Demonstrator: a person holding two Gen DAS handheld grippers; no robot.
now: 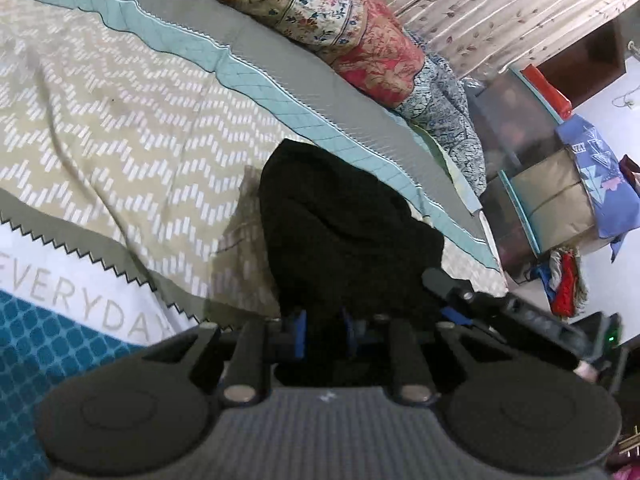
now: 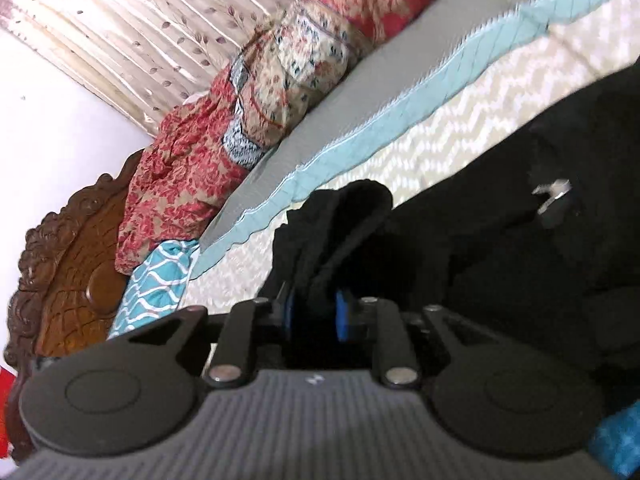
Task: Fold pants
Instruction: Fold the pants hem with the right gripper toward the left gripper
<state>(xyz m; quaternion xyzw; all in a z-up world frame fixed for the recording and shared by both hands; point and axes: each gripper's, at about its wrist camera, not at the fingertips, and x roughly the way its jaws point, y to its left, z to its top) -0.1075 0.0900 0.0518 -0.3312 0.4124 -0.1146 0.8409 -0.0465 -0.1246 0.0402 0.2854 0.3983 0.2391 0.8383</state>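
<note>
The black pants (image 1: 340, 224) hang bunched over the patterned bedspread (image 1: 120, 128). My left gripper (image 1: 324, 332) is shut on a fold of the pants, its blue pads (image 1: 301, 332) pressed into the cloth. The other gripper (image 1: 520, 312) shows at the right of the left wrist view, close beside mine. In the right wrist view my right gripper (image 2: 314, 316) is shut on an edge of the black pants (image 2: 500, 232), which spread to the right. A small metal fastener (image 2: 554, 194) shows on the cloth. The view is tilted.
Floral bedding (image 1: 340, 20) is piled along the far side of the bed, before a leaf-print curtain (image 1: 500, 4). Boxes and clothes (image 1: 552, 184) stand beyond the bed's end. A carved wooden headboard (image 2: 68, 248) is at the left of the right wrist view.
</note>
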